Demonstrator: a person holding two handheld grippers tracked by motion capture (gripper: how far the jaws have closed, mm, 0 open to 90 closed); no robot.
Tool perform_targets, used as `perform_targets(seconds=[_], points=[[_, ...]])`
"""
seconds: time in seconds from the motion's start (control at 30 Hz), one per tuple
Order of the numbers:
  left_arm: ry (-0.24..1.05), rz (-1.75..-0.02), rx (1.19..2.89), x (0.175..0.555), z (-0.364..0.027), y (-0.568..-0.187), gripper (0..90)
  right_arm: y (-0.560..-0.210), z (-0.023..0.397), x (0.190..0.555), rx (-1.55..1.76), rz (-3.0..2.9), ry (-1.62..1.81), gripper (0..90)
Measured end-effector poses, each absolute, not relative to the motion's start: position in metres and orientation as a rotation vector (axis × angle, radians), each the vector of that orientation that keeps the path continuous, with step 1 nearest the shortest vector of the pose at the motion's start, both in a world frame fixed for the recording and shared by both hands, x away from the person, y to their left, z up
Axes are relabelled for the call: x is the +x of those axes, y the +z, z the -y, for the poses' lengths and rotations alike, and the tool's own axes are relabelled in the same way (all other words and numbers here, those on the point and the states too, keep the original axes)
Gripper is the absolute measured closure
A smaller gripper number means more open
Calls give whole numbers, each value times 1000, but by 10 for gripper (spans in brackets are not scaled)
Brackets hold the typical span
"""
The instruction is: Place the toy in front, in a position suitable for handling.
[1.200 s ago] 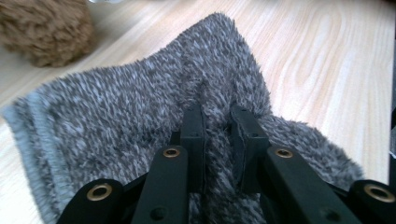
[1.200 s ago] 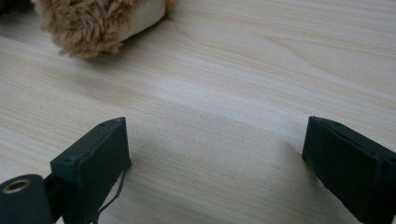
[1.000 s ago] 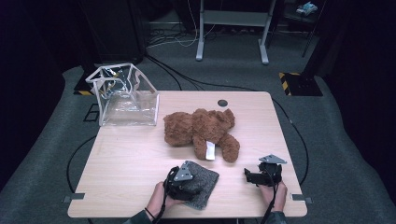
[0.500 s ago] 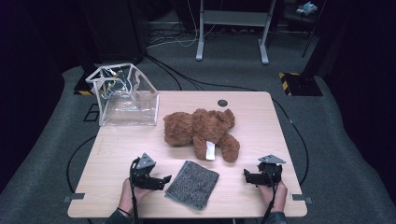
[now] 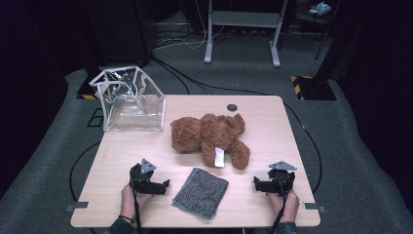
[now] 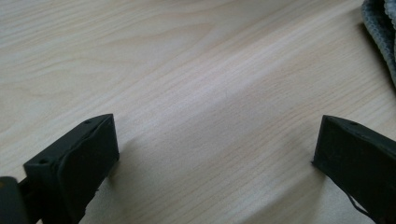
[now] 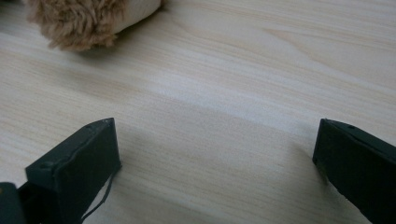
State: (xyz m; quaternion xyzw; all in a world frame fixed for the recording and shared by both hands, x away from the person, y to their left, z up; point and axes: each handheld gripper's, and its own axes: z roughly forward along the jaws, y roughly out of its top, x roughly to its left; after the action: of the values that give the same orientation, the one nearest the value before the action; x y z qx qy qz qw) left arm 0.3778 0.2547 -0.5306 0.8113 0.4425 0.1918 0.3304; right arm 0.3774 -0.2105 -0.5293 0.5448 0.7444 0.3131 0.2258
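The grey knitted cloth (image 5: 200, 192) is laid flat near the front edge of the table (image 5: 272, 117), between the two grippers and touched by neither. The left gripper (image 5: 163, 185) is held just beside it; its jaws have just been opening and nothing is between them. The right gripper (image 5: 256, 184) is also spread wide and empty, near the front right corner. The teddy bear (image 5: 209, 138) is placed at the middle, probably waiting to be handled.

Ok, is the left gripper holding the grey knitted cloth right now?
No, the left gripper sits open on the bare wooden table, apart from the grey knitted cloth.
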Motion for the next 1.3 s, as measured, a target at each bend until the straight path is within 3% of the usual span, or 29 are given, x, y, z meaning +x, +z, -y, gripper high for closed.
perform_targets(seconds=[0.33, 0.43, 0.83, 1.3], points=[[495, -1169, 2114, 379, -251, -531, 0, -509, 196, 363, 1463, -2116, 931, 1], [495, -1169, 2115, 379, -251, -531, 0, -501, 186, 356, 1401, -2131, 976, 42], [505, -1162, 2116, 380, -251, -531, 0, -486, 106, 344, 1109, -2361, 1026, 0], [506, -1163, 2114, 380, -250, -531, 0, -503, 32, 354, 945, -2557, 1013, 0]])
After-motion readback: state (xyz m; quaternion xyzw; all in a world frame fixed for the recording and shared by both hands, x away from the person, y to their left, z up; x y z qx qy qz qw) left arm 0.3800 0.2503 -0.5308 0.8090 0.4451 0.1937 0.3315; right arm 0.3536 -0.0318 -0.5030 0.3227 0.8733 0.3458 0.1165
